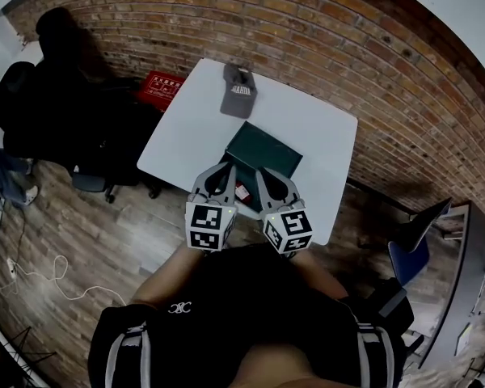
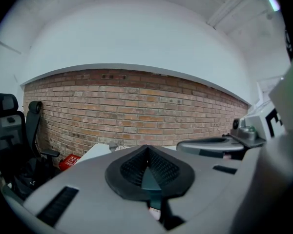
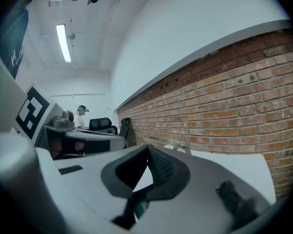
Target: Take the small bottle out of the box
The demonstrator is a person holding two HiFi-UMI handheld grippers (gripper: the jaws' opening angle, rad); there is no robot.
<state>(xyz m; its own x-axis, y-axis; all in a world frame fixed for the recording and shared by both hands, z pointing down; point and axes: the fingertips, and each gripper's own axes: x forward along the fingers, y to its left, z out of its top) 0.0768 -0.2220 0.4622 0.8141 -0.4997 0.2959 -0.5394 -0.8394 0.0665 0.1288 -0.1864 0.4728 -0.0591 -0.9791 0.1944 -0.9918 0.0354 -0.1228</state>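
One small bottle (image 1: 242, 191), only a red-and-white speck in the head view, sits at the near-left corner of the dark green box (image 1: 263, 150). Too small to tell whether it's inside the box or on the table beside it. It shows in the gap between the two grippers, neither touching it.

Box: flat, on the near half of the white table (image 1: 186, 136), close to the near edge.

Left gripper (image 1: 225, 168): hovers over the near table edge, tips at the box's near-left corner. In the left gripper view the black pads (image 2: 162, 172) meet at the tips with nothing clamped, so closed and empty. Below them a sliver of green box and a red-and-white bit show through.

Right gripper (image 1: 263, 173): just beside the left one, roughly parallel, tips over the box's near edge. In the right gripper view the jaws are together and empty.

Grey cap (image 1: 238, 92): far end of the table, well apart from the box.

Off the table: red crate (image 1: 162, 87) on the floor by the far-left corner, black office chairs (image 1: 40, 103) further left, brick wall (image 1: 347, 47) beyond the table.
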